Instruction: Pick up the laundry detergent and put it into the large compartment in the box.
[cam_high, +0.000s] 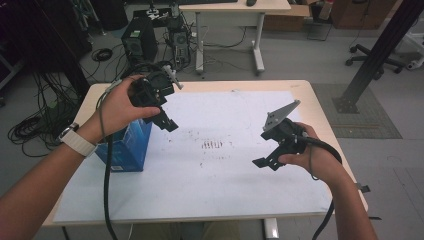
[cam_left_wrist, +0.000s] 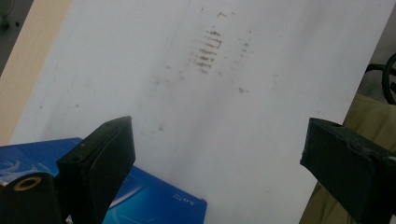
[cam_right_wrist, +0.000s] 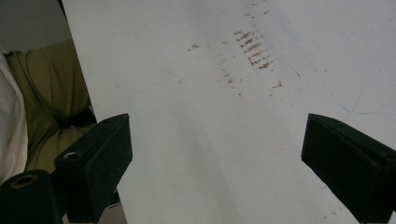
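1. From above: both hands are up over the counter (cam_high: 320, 107). The left gripper (cam_high: 167, 120) hangs above a blue box (cam_high: 127, 147) standing at the left edge of a white sheet (cam_high: 200, 185); the right gripper (cam_high: 265, 162) hovers at the right side, well apart from it.
2. Left gripper view: jaws spread wide, nothing between them. The blue box (cam_left_wrist: 154, 200) sits just below, and brown smudges (cam_left_wrist: 208, 49) mark the white sheet (cam_left_wrist: 261, 140) beyond.
3. Right gripper view: jaws wide apart too, empty. Under them lies the white sheet (cam_right_wrist: 201, 140) with the brown smudges (cam_right_wrist: 254, 49) and a faint blue line (cam_right_wrist: 355, 109).
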